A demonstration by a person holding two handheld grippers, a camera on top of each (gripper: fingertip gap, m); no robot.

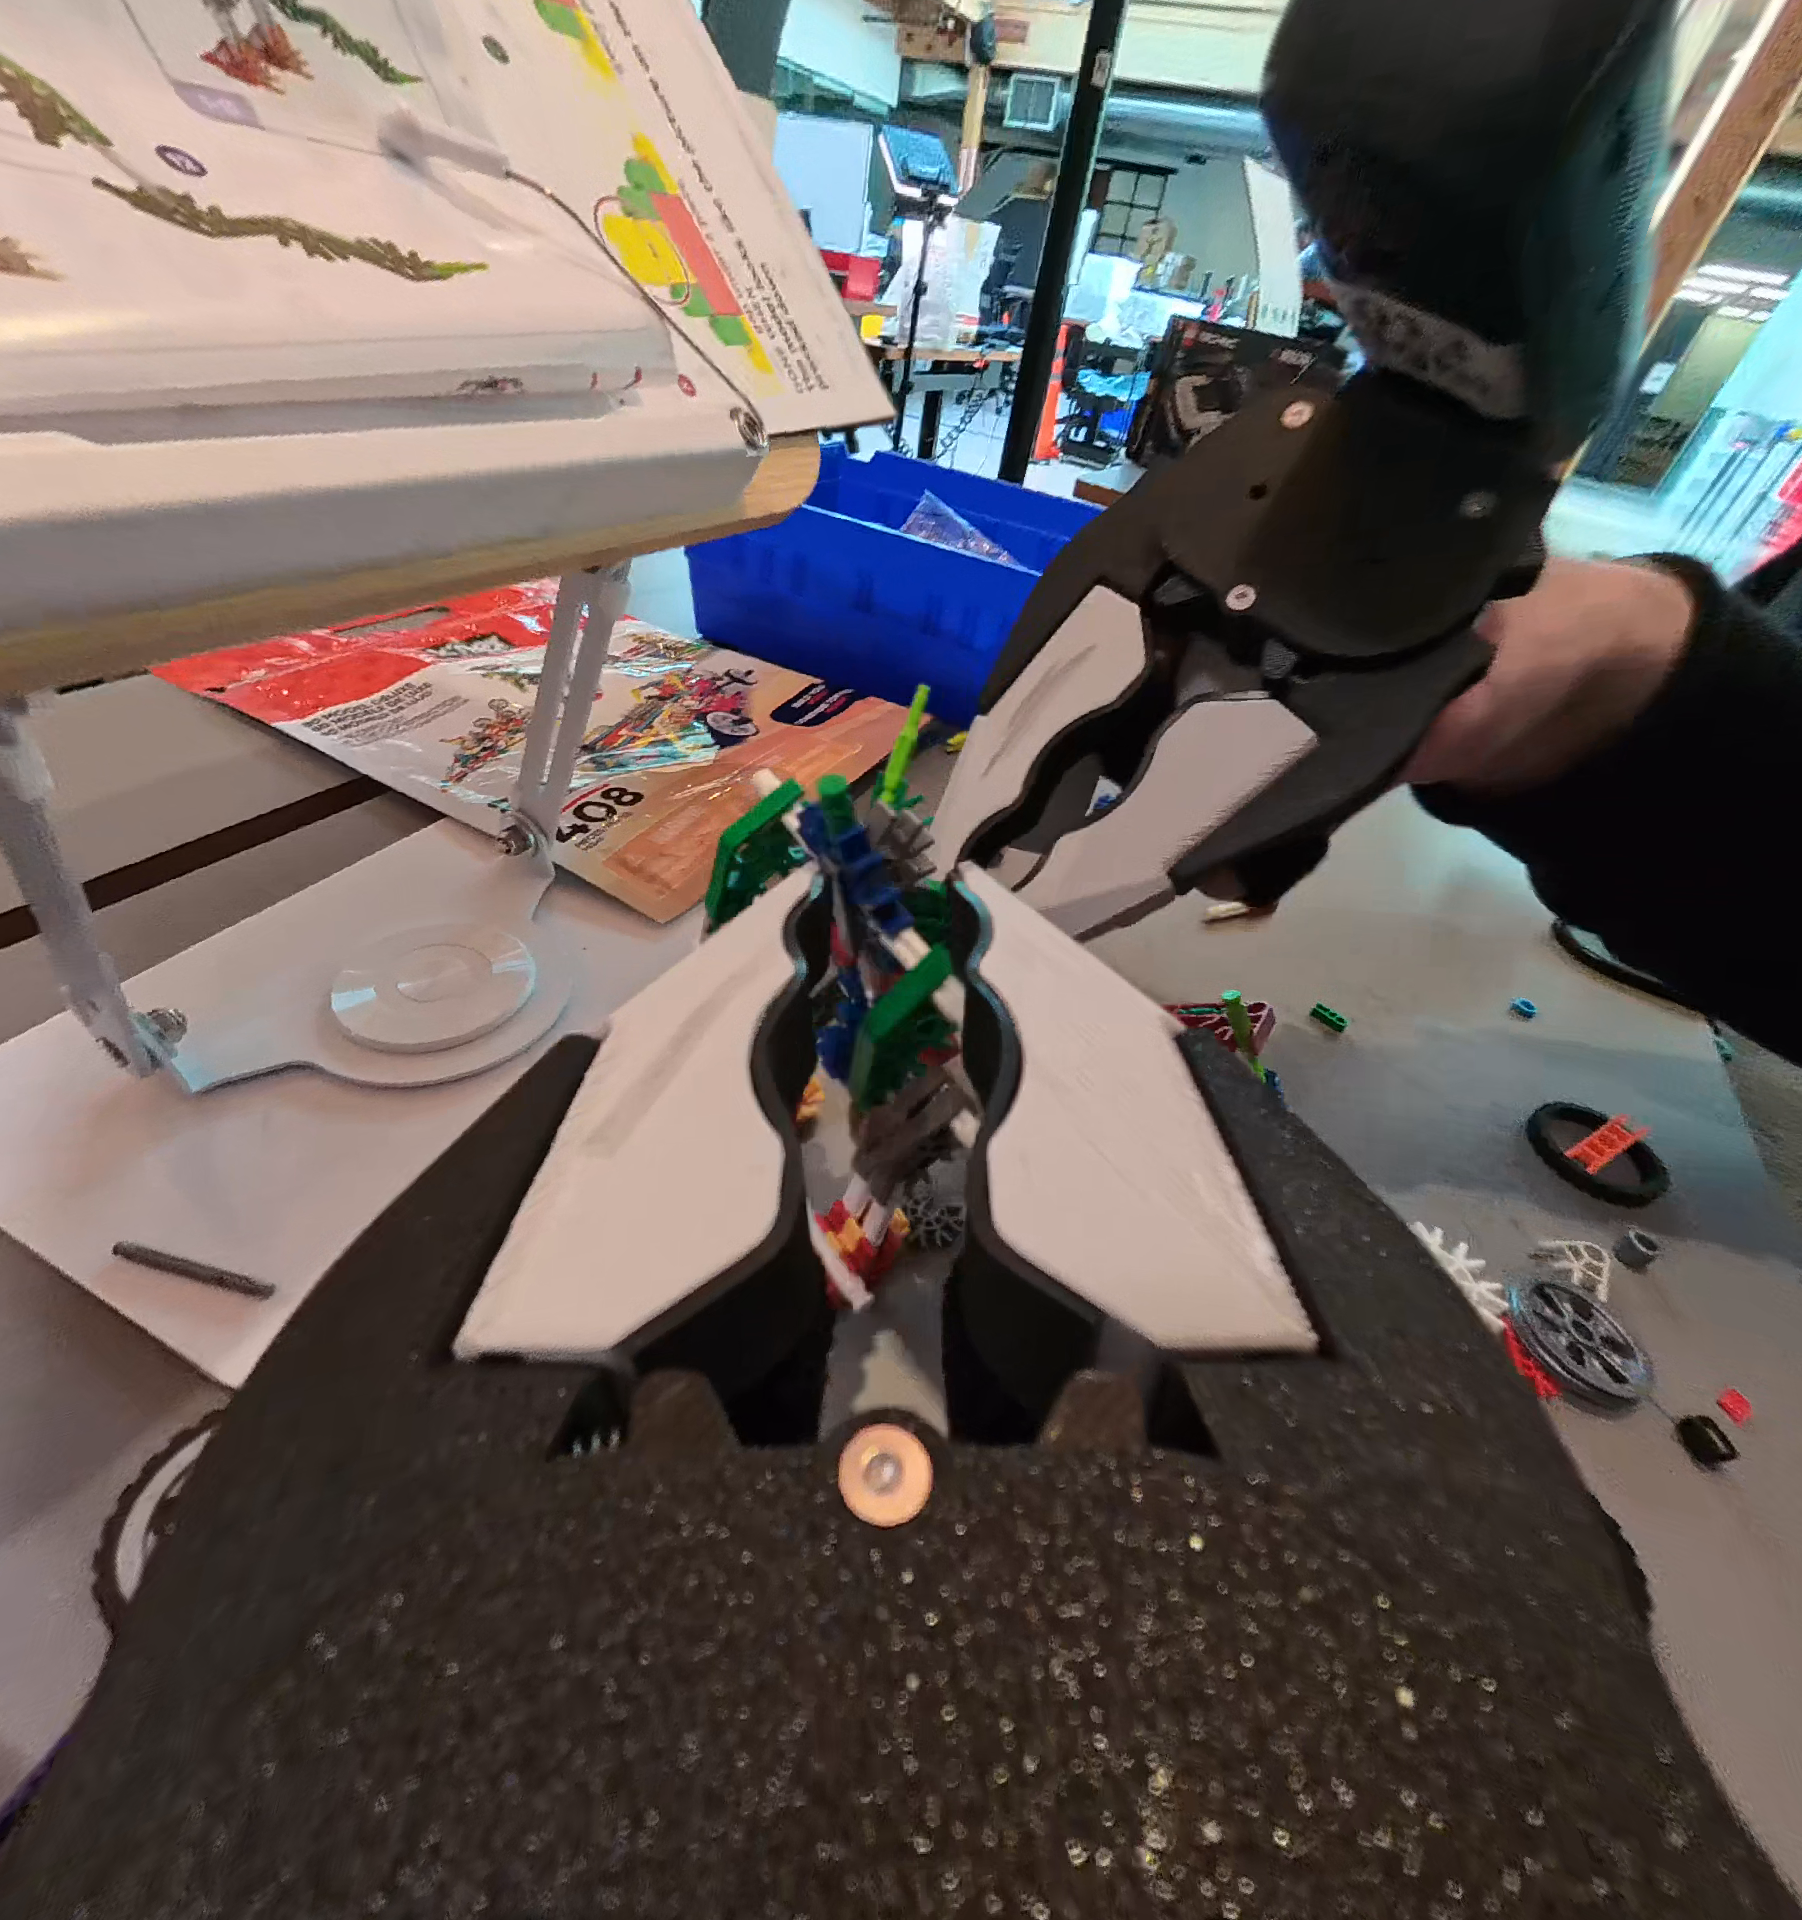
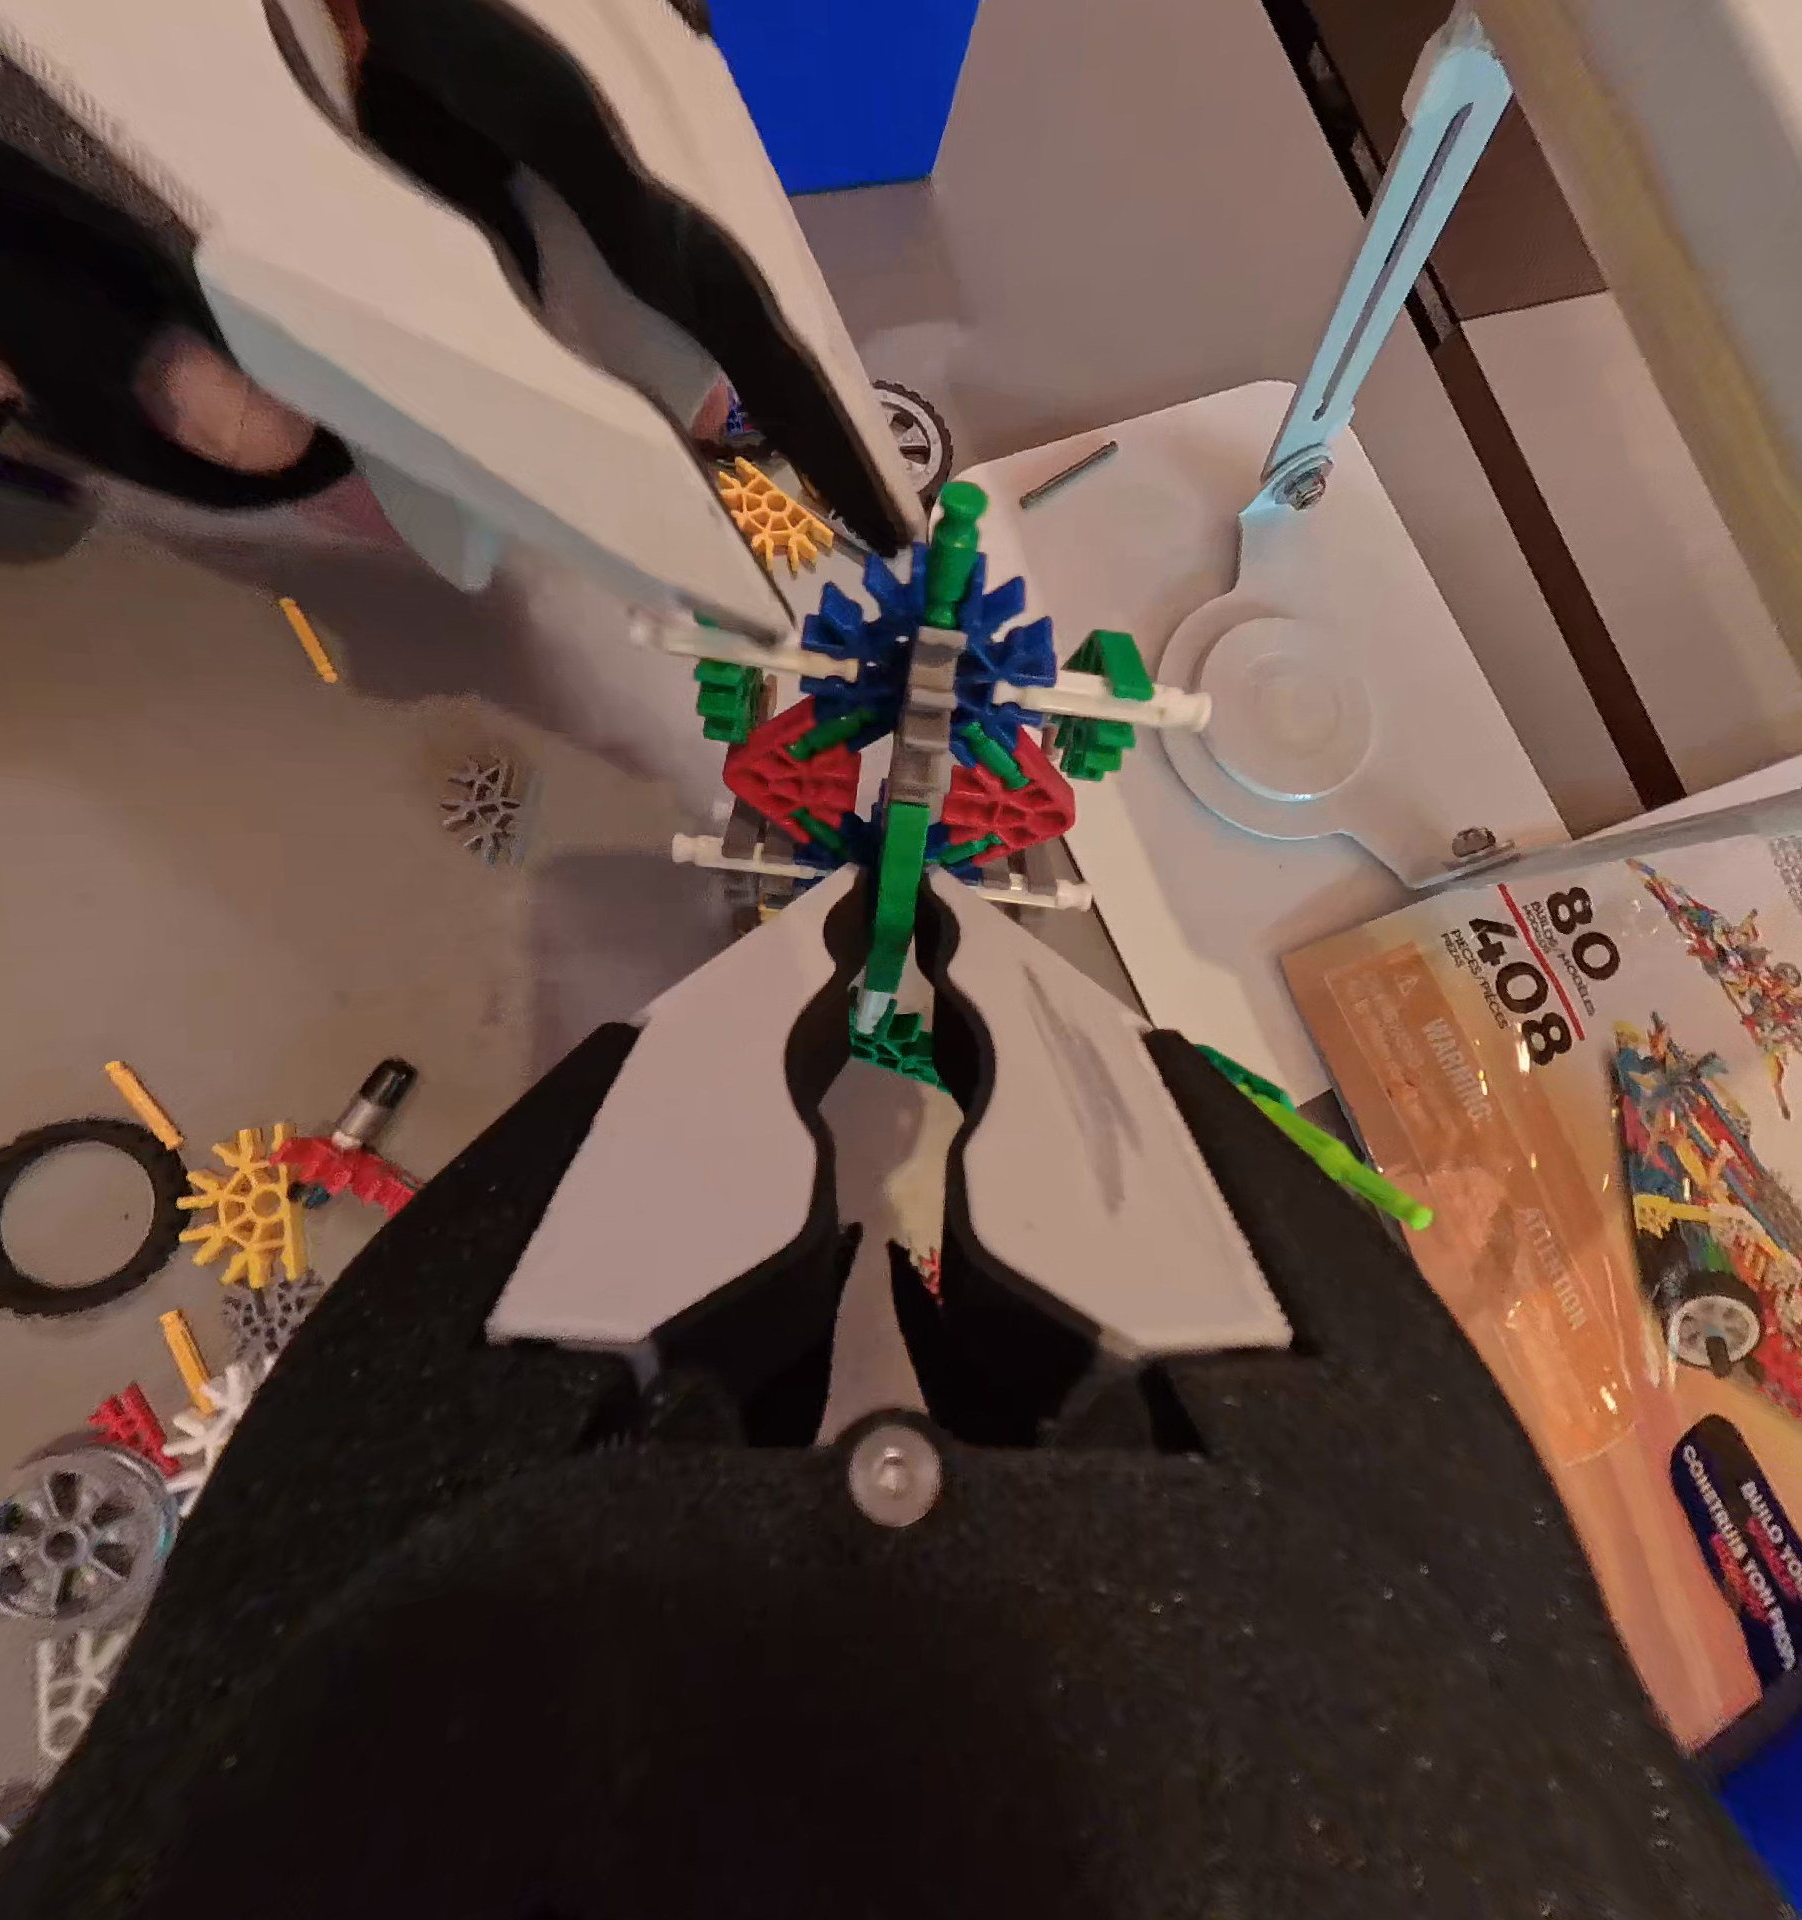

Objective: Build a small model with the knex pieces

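A toy model (image 1: 881, 997) of blue, green, grey, red and white snap-together rods and connectors is held above the grey table (image 1: 1396, 987). My left gripper (image 1: 886, 883) is shut on it, and the model runs down between its white fingers. My right gripper (image 1: 1016, 894), held by a gloved hand, reaches in from the upper right to the model's top. In the right wrist view, my right gripper (image 2: 895, 878) is shut on a green rod of the model (image 2: 918, 717). My left gripper (image 2: 843, 584) grips the model's far end by the blue connectors.
A white stand (image 1: 429, 987) carries an open instruction booklet (image 1: 357, 208) at the left. A flattened toy box (image 1: 668, 748) and a blue bin (image 1: 876, 582) lie behind. Loose parts lie to the right: a black tyre (image 1: 1598, 1153), a grey wheel (image 1: 1577, 1340), and a yellow connector (image 2: 248, 1205). Across from one pair of fingers to the other is roughly 6 centimeters.
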